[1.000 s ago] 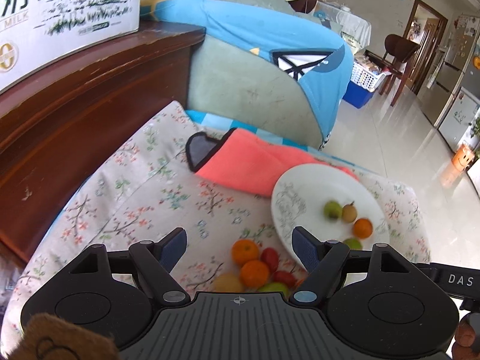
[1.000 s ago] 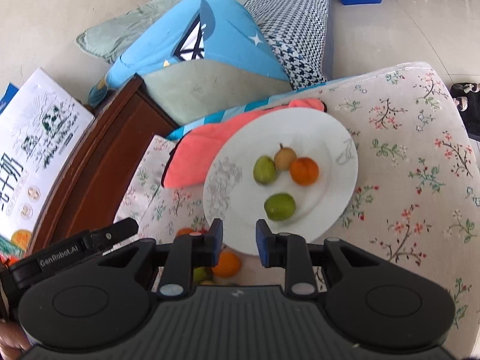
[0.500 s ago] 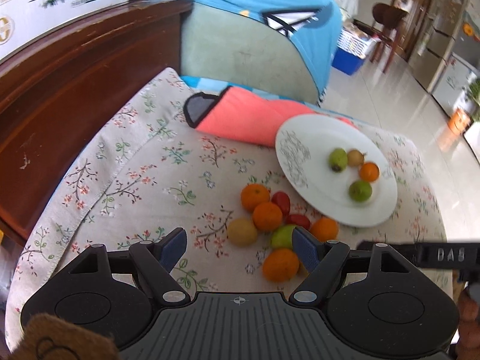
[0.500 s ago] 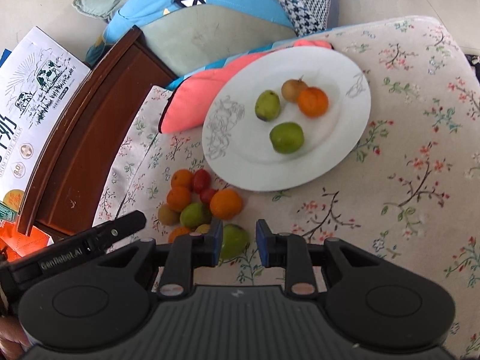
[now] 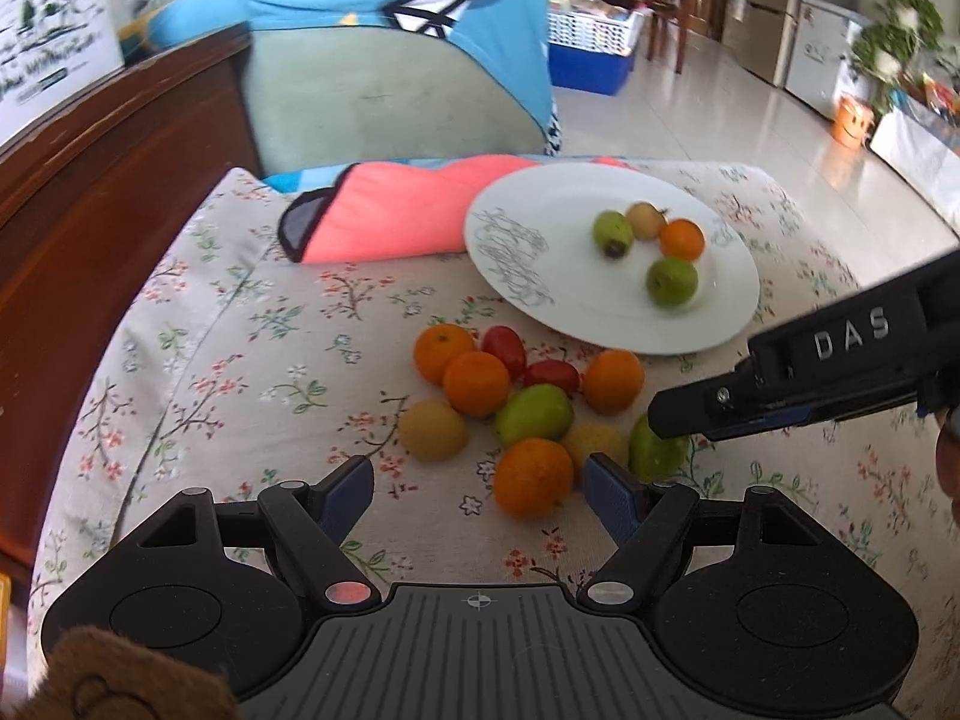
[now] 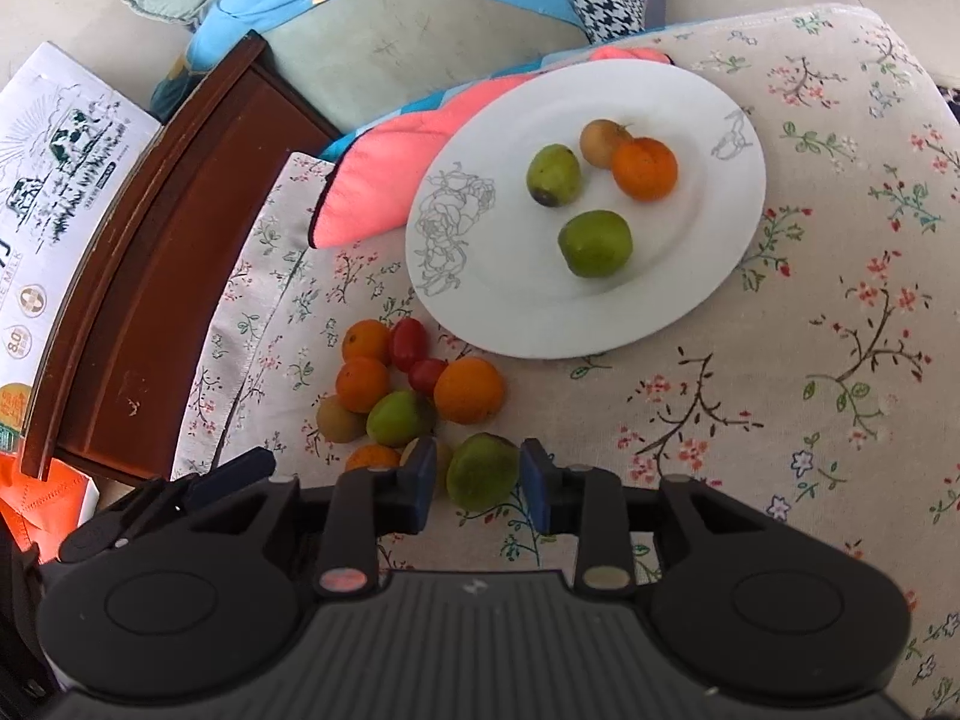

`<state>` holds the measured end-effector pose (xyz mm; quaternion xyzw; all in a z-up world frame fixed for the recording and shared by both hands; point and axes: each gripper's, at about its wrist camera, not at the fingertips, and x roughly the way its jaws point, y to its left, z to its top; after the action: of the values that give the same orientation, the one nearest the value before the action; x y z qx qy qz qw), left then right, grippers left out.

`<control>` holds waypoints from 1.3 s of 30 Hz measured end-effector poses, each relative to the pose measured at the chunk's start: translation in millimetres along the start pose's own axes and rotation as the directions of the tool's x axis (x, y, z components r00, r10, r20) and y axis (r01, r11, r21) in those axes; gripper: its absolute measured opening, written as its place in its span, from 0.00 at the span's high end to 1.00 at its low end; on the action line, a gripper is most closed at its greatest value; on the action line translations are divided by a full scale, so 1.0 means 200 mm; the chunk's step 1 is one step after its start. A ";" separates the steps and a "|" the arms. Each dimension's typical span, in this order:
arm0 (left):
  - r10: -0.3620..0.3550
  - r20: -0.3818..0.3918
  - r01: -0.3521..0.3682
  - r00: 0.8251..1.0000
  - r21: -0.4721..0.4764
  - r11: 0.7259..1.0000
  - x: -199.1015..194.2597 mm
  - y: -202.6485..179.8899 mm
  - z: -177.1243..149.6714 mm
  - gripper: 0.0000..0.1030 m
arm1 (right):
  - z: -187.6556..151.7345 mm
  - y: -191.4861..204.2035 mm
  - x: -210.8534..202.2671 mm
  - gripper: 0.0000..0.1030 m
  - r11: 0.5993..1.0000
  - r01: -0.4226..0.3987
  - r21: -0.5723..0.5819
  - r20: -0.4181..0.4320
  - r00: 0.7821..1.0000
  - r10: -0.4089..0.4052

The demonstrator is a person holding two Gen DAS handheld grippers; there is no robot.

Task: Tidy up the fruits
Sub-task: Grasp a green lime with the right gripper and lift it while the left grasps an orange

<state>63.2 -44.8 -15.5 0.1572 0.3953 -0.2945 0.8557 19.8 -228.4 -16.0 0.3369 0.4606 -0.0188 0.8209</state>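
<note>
A white plate (image 6: 708, 276) carries four fruits: two green ones, a brownish one and an orange (image 6: 645, 168). At its seven o'clock a loose cluster (image 6: 408, 396) of oranges, two red fruits, green and yellowish ones lies touching.

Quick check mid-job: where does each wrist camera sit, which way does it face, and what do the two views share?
Left wrist: behind the open left gripper, facing the loose fruit pile and the plate; its own fingers show, and the right gripper enters from the right.
Right wrist: behind the right gripper, looking steeply down; its fingers straddle a green fruit.
Shared: plate, pile, pink cloth, that green fruit.
</note>
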 end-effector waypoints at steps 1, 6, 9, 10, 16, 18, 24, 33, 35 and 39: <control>-0.002 0.000 0.002 1.000 0.009 1.000 0.01 -0.01 0.00 0.25 | 0.00 0.00 0.00 0.66 1.000 0.005 0.007 0.000 1.000 -0.005; -0.027 0.015 0.027 1.000 0.005 1.000 0.04 0.00 0.00 0.26 | 0.00 0.00 0.04 0.66 1.000 0.003 0.029 -0.017 1.000 -0.003; -0.062 0.018 0.062 0.998 0.000 0.998 0.04 0.01 0.00 0.28 | -0.01 0.01 0.06 0.66 0.999 0.020 0.035 -0.017 1.000 -0.019; -0.073 0.018 0.073 0.997 0.000 0.997 0.05 0.01 -0.01 0.29 | -0.01 0.01 0.07 0.66 0.999 0.025 0.036 -0.016 1.000 -0.024; -0.109 -0.018 0.110 0.994 0.031 0.993 0.08 -0.01 -0.04 0.42 | -0.01 0.02 0.07 0.68 0.999 0.024 0.030 -0.004 1.000 -0.024; -0.107 -0.029 0.107 0.994 0.027 0.994 0.09 0.00 -0.05 0.47 | -0.01 0.02 0.07 0.72 0.999 0.026 0.025 -0.005 1.000 -0.026; -0.143 -0.017 0.142 0.990 -0.034 0.989 0.09 0.04 -0.03 0.60 | 0.00 0.02 0.06 0.73 0.999 0.026 0.022 0.005 1.000 -0.026; -0.112 -0.007 0.112 0.994 -0.002 0.994 0.10 0.01 -0.04 0.61 | 0.01 -0.01 0.05 0.73 0.999 0.024 0.033 -0.001 1.000 -0.024; -0.112 -0.005 0.112 0.994 0.002 0.994 0.10 0.01 -0.04 0.62 | 0.01 -0.01 0.05 0.73 0.999 0.026 0.032 -0.002 1.000 -0.026; -0.128 -0.005 0.127 0.992 -0.013 0.992 0.09 0.02 -0.03 0.72 | 0.01 -0.01 0.05 0.73 0.999 0.022 0.039 -0.005 1.000 -0.022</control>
<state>71.0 -46.1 -33.9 0.1272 0.4088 -0.3457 0.8350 26.6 -229.1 -24.5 0.3479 0.4657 -0.0363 0.8129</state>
